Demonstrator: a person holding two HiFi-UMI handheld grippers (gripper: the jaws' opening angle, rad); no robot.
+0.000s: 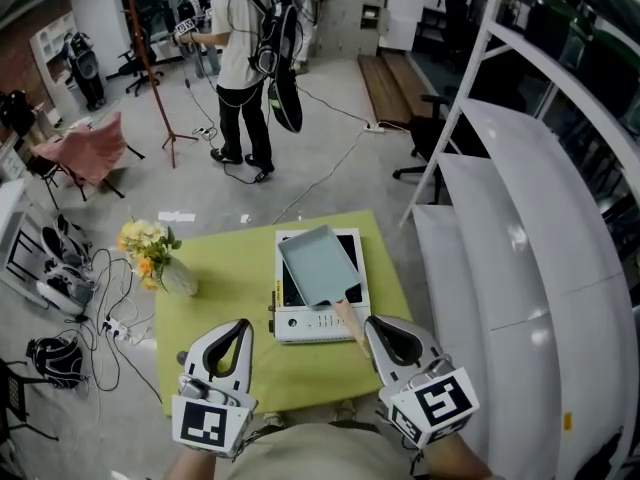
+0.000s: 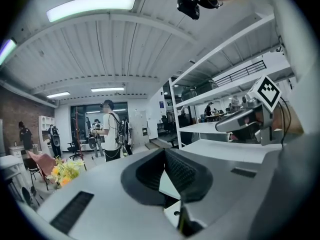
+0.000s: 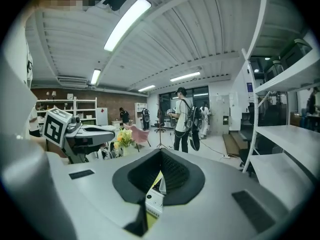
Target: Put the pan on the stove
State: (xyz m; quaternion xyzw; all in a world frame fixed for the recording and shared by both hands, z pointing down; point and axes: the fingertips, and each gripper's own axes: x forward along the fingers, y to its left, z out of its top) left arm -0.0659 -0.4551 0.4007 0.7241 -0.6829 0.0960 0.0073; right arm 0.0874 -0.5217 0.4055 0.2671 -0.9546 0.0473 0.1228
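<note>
A grey rectangular pan rests on the white stove on the green table. Its wooden handle points back toward me. My right gripper hovers just right of the handle's end, jaws shut with nothing between them. In the right gripper view the shut jaws leave a slit that shows a corner of the stove. My left gripper hangs over the table's near left part, also shut and empty, and its own view points up toward the room.
A vase of yellow flowers stands at the table's left edge. White curved shelving runs close along the right. A person with a backpack stands on the floor beyond, among cables, a stand and a pink chair.
</note>
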